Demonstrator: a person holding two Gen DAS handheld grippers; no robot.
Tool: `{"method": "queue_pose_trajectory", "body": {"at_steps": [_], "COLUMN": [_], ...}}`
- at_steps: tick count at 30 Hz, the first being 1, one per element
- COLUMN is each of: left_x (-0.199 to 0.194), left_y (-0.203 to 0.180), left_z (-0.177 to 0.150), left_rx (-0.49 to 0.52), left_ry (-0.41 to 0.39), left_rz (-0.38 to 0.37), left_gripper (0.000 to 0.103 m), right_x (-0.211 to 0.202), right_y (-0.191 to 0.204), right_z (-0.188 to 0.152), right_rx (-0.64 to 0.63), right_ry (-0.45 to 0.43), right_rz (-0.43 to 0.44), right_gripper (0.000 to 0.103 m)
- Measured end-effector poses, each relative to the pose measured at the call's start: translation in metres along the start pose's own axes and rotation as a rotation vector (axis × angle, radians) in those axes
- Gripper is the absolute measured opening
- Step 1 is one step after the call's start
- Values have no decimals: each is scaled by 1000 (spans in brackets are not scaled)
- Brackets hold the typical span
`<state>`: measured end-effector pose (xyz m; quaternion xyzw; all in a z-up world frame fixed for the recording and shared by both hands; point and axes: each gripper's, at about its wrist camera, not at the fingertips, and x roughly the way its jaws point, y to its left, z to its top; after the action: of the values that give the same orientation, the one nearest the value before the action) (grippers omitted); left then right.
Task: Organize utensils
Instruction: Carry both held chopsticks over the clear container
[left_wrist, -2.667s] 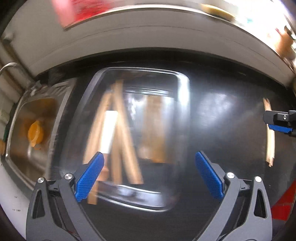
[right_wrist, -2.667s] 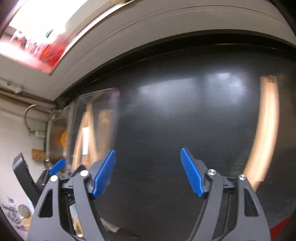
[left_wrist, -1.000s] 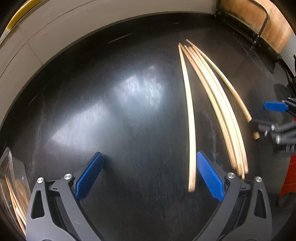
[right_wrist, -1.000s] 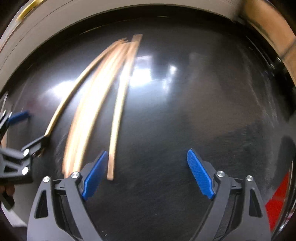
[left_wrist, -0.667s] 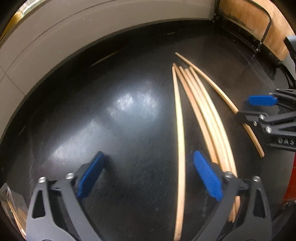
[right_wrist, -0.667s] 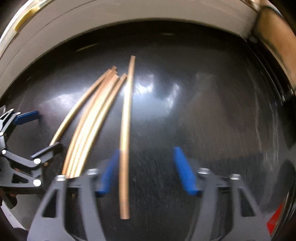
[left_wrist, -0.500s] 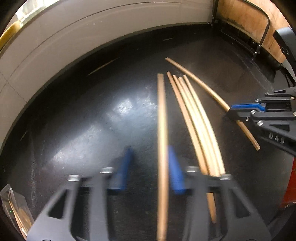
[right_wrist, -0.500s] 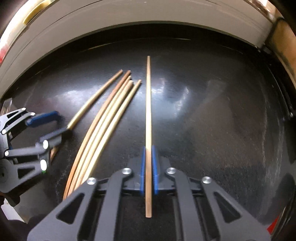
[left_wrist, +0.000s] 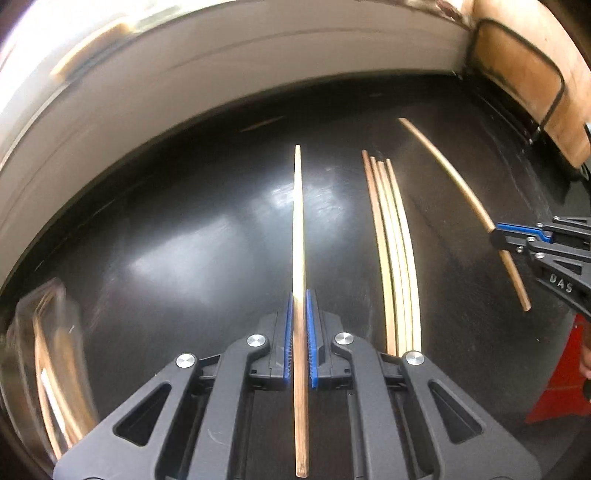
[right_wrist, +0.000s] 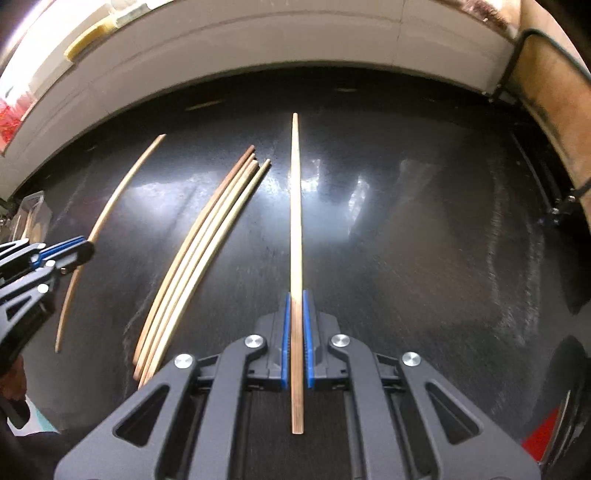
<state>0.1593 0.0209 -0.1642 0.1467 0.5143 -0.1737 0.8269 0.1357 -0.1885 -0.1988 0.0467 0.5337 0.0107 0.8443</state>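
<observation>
In the left wrist view my left gripper (left_wrist: 300, 297) is shut on a single wooden chopstick (left_wrist: 298, 229), which is lifted off the black counter (left_wrist: 184, 240) and points away from me. Several more chopsticks (left_wrist: 395, 258) lie side by side just to its right. Further right, my right gripper (left_wrist: 496, 234) is shut on another chopstick (left_wrist: 461, 188). The right wrist view shows that gripper (right_wrist: 294, 295) clamped on its chopstick (right_wrist: 295, 221), with the loose bundle (right_wrist: 199, 251) to its left and my left gripper (right_wrist: 86, 247) beyond.
A clear plastic container (left_wrist: 44, 350) holding wooden utensils stands at the counter's left end. A wooden board in a black wire rack (left_wrist: 528, 74) stands at the back right. A pale wall runs along the back. Something red (left_wrist: 554, 380) lies at the lower right.
Both grippers went from wide open over the chopsticks to shut, each on one chopstick. Both have since risen, with their chopsticks lifted off the counter.
</observation>
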Motion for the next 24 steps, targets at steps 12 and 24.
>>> {"method": "queue_pose_trajectory", "body": {"at_steps": [12, 24], "left_x": [-73, -123], "left_y": [57, 177], "left_z": [-72, -143], "left_rx": [-215, -433], "left_ry": [27, 23], "left_rz": [81, 174], "left_gripper": [6, 6], "right_x": [-55, -67], "right_y": [41, 195], "right_z": [-25, -14], "right_rx": [-61, -231], "right_ry": [-28, 13], "right_rz": [103, 312], "right_gripper": [7, 7]}}
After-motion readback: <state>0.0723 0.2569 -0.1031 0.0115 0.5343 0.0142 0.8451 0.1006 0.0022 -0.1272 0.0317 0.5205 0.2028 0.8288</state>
